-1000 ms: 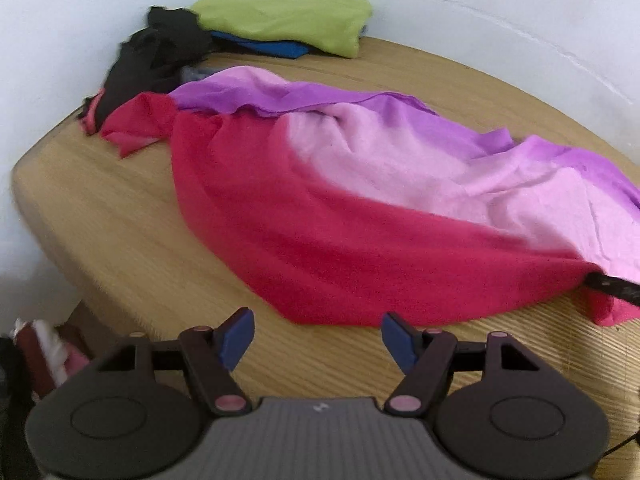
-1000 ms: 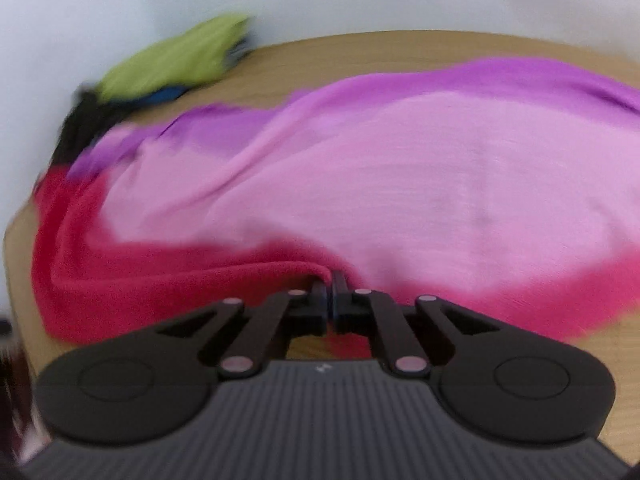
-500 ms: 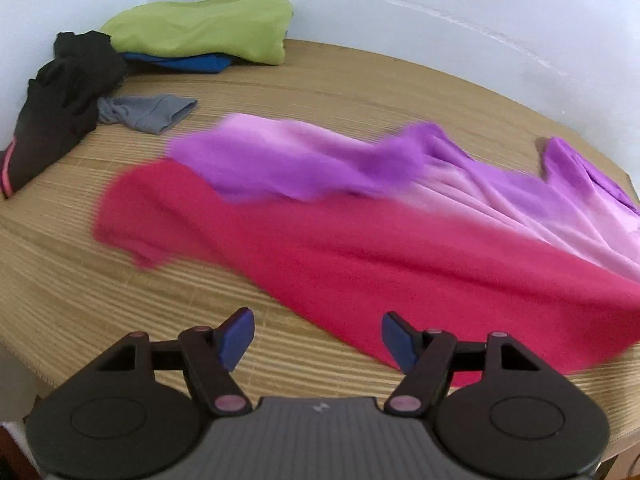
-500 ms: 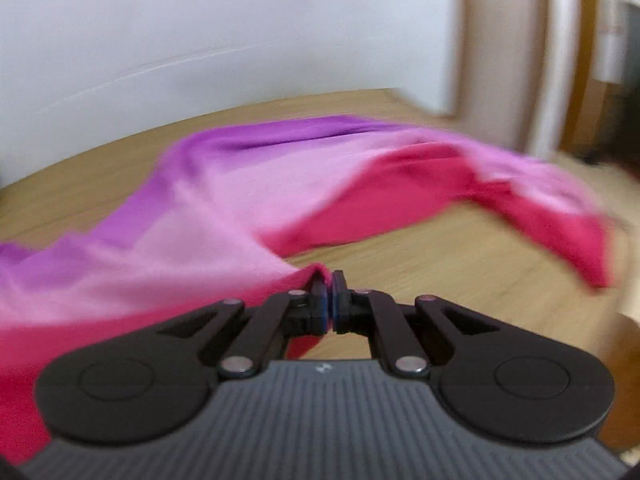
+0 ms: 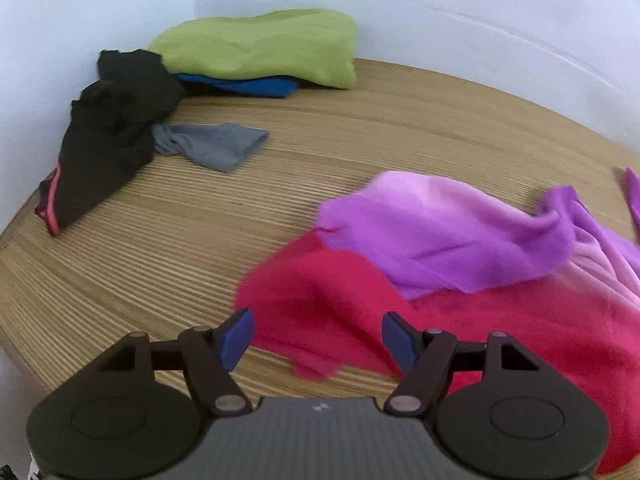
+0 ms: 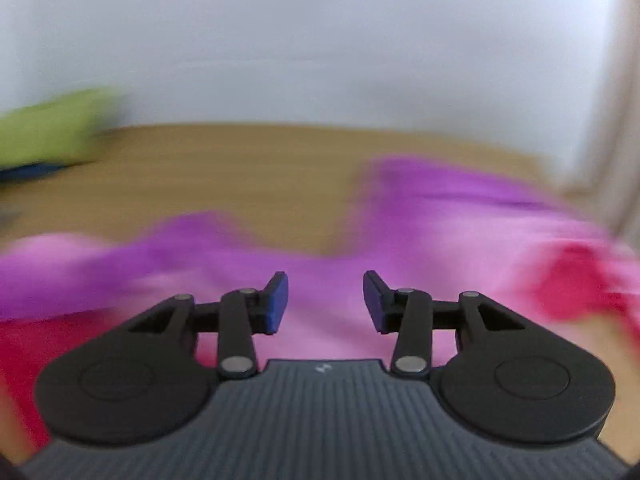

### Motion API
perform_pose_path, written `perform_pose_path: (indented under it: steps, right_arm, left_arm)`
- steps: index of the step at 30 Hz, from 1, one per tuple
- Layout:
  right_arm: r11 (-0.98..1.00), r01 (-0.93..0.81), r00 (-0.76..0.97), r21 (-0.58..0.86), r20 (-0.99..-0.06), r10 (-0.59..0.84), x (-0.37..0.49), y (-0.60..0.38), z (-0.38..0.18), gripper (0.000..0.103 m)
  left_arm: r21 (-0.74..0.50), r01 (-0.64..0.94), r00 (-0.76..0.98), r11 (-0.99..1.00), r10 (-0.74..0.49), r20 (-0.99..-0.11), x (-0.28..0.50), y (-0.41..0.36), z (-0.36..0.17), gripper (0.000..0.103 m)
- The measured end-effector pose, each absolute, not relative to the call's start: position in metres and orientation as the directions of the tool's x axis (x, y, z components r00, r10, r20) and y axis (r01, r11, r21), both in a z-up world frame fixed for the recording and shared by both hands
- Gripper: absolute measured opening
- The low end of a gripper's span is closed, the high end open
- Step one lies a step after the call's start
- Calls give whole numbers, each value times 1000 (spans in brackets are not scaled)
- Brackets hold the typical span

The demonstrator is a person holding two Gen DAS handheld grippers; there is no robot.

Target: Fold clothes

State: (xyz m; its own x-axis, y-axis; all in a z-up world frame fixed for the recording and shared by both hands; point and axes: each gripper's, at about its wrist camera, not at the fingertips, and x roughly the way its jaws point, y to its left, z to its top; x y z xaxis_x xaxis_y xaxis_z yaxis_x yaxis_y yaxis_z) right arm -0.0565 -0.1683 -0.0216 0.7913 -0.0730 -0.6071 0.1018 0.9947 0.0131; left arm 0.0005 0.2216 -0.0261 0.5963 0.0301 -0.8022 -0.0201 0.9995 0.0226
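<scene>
A wooden bench (image 5: 360,128) with a ribbed grain fills your left view, set against a white wall. On its right side lies a crumpled garment (image 5: 460,280) shaded from magenta-red through pink to purple, bunched in loose folds. In the far corner sits a lime green folded garment (image 5: 260,46) on top of a blue one (image 5: 256,85). Beside them a black garment (image 5: 108,128) slumps against the wall, touching a small grey cloth (image 5: 212,145). Your left hand-held gripper (image 5: 317,338) is spread wide above the garment's red edge, holding nothing. Your right hand-held gripper (image 6: 325,303), in a blurred view, is also spread apart over the pink part, empty.
</scene>
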Motion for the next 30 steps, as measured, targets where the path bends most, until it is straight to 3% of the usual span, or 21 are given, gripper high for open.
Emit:
perform_pose_path:
  steps: [2, 4, 9, 13, 15, 16, 17, 18, 19, 26, 30]
  right_arm:
    - [987, -130, 746, 89, -647, 157, -34, -116, -33, 44]
    - [951, -289, 703, 109, -650, 288, -18, -69, -41, 44]
    - [833, -552, 601, 24, -681, 418, 19, 34, -62, 44]
    - [760, -648, 535, -49, -739, 409, 45, 90, -77, 44]
    - [760, -646, 533, -76, -757, 377, 52, 104, -83, 44]
    - [764, -640, 536, -80, -759, 369, 54, 108, -85, 38]
    - [776, -627, 541, -70, -756, 369, 55, 109, -85, 28]
    - [789, -611, 547, -57, -752, 369, 56, 109, -82, 1]
    - [805, -592, 559, -47, -743, 368, 56, 110, -77, 5]
    - [911, -405, 781, -72, -545, 304, 10, 46, 7, 5]
    - [966, -230, 869, -114, -471, 152, -27, -22, 37, 5]
  left_arm:
    - [14, -26, 595, 1000, 27, -804, 5, 228, -27, 73]
    - [-8, -14, 597, 1000, 2, -802, 12, 240, -31, 73]
    - [-81, 54, 599, 995, -97, -795, 24, 269, -39, 74]
    - [-120, 166, 582, 979, -196, -789, 38, 278, -49, 74]
    - [-149, 225, 582, 963, -255, -772, 48, 275, -58, 67]
    - [-156, 245, 576, 957, -273, -770, 51, 273, -61, 44]
    - [-169, 258, 562, 951, -290, -775, 57, 271, -64, 30]
    - [-183, 261, 554, 948, -303, -776, 59, 272, -65, 12]
    - [-197, 261, 551, 945, -314, -773, 60, 273, -64, 11]
    - [-244, 280, 594, 928, -368, -715, 8, 287, -22, 11]
    - [-218, 278, 565, 935, -343, -751, -32, 285, -16, 12]
